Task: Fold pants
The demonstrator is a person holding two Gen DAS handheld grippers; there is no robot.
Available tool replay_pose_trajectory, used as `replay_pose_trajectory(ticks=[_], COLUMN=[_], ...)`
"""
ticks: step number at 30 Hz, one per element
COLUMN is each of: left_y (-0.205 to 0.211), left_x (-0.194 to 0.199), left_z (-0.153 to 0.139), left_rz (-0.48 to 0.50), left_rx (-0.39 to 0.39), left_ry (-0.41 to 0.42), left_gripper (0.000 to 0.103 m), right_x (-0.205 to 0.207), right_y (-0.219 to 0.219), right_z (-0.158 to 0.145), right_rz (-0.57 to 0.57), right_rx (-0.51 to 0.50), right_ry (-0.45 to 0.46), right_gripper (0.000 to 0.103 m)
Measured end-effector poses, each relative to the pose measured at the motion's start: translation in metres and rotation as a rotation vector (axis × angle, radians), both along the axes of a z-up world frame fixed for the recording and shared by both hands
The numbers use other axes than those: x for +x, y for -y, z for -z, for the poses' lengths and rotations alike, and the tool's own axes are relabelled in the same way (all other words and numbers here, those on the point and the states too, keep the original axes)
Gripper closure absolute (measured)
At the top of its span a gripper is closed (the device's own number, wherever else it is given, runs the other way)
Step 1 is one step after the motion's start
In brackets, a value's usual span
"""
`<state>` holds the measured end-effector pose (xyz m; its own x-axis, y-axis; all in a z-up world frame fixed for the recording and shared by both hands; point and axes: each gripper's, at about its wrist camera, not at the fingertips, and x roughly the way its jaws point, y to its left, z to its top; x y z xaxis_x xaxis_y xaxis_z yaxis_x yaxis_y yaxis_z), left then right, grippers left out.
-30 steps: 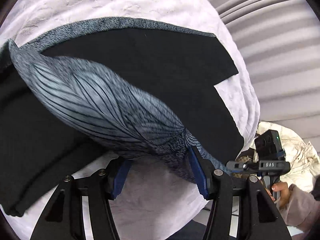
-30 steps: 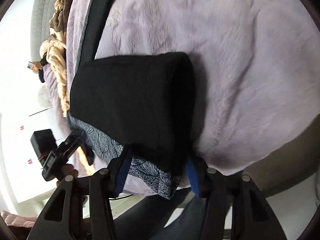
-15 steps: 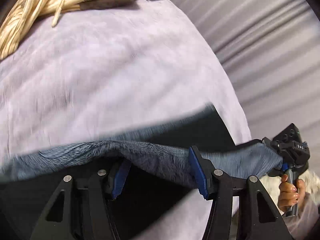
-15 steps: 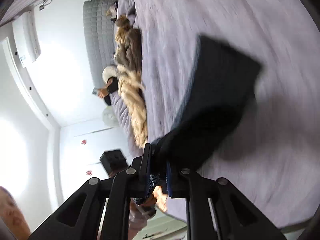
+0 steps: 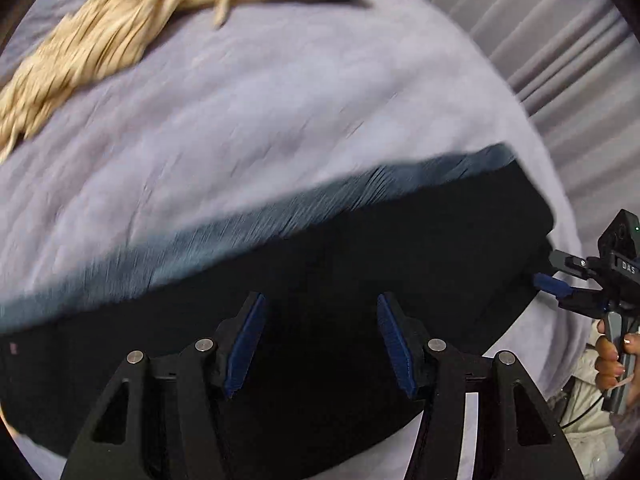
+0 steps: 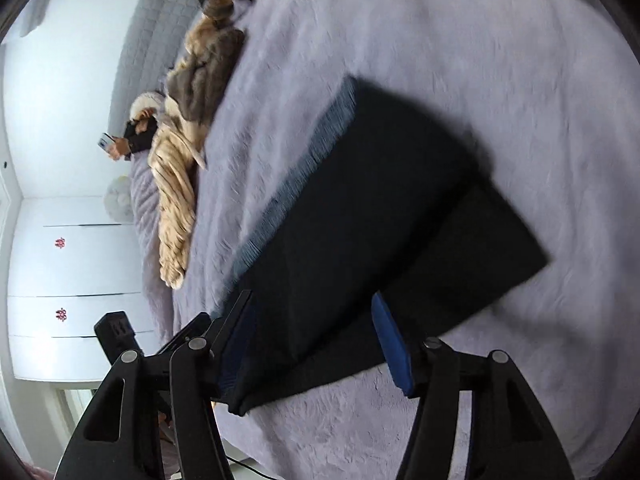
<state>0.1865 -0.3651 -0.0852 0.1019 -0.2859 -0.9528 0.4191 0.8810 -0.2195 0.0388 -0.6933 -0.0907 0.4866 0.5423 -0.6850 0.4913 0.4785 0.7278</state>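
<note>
The black pants lie folded over on the lavender bed cover, with a blue-grey patterned edge along the far side. In the right wrist view the pants lie as a dark folded stack with the same patterned edge on the left. My left gripper is open and empty just above the black fabric. My right gripper is open over the near end of the pants; it also shows in the left wrist view at the pants' right end.
A beige and brown fur throw lies across the far part of the bed, also seen in the right wrist view. A person with a phone sits by the grey headboard. Grey curtains hang at the right.
Both grippers let go of the pants and opened. The lifted patterned part has come down flat over the black fabric, and the views have swung toward the far bed.
</note>
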Motion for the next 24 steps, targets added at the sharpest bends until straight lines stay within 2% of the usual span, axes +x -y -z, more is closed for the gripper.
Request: replay_pose_trajectory(ticks=[1,3,5,6,8,10,12,14,15,17,18,20,22,24], left_y=[-0.009,-0.02,-0.029,-0.033,-0.042,-0.05,-0.058,-0.066,-0.069,-0.079,-0.085,-0.096,-0.11,-0.126], left_x=[-0.003,-0.008,-0.013,-0.016,-0.022,-0.027,-0.032,-0.037,-0.039,-0.046,-0.05,-0.054,-0.057,-0.058], left_z=[0.009,0.02,0.024,0.022,0.014,0.011,0.014,0.019,0.019,0.015,0.013,0.012,0.009,0.006], left_rz=[-0.024,-0.053,-0.063,-0.062,-0.057,-0.05,-0.058,-0.077,-0.081,-0.101,-0.109,-0.129,-0.159,-0.196], left_rx=[0.01,0.029,0.055,0.054,0.038,0.038,0.059,0.092,0.099,0.096,0.093,0.101,0.104,0.111], left_ry=[-0.024,-0.043,-0.049,-0.051,-0.044,-0.042,-0.053,-0.062,-0.067,-0.058,-0.058,-0.063,-0.056,-0.044], left_gripper=[0.045,0.045,0.045,0.045,0.045,0.045,0.034,0.033,0.033,0.033,0.033,0.033,0.033,0.033], right_x=[0.006,0.009,0.021,0.027,0.028,0.017,0.003,-0.008,-0.01,-0.016,-0.02,-0.024,-0.029,-0.034], right_y=[-0.01,-0.023,-0.025,-0.026,-0.03,-0.041,-0.048,-0.048,-0.045,-0.038,-0.038,-0.042,-0.05,-0.055], right_z=[0.019,0.048,0.063,0.066,0.052,0.03,0.025,0.045,0.059,0.081,0.08,0.069,0.055,0.044], right_rz=[0.004,0.046,0.104,0.121,0.12,0.055,0.031,0.014,0.014,0.068,0.084,0.05,-0.017,-0.044], right_rx=[0.017,0.069,0.112,0.14,0.153,0.14,0.115,0.026,0.03,0.142,0.161,0.113,0.044,0.023], right_ry=[-0.029,-0.018,-0.004,-0.007,0.028,0.066,0.039,-0.059,-0.084,-0.099,-0.095,-0.094,-0.124,-0.121], right_gripper=[0.043,0.049,0.074,0.095,0.095,0.095,0.095,0.095,0.095,0.096,0.091,0.086,0.062,0.056])
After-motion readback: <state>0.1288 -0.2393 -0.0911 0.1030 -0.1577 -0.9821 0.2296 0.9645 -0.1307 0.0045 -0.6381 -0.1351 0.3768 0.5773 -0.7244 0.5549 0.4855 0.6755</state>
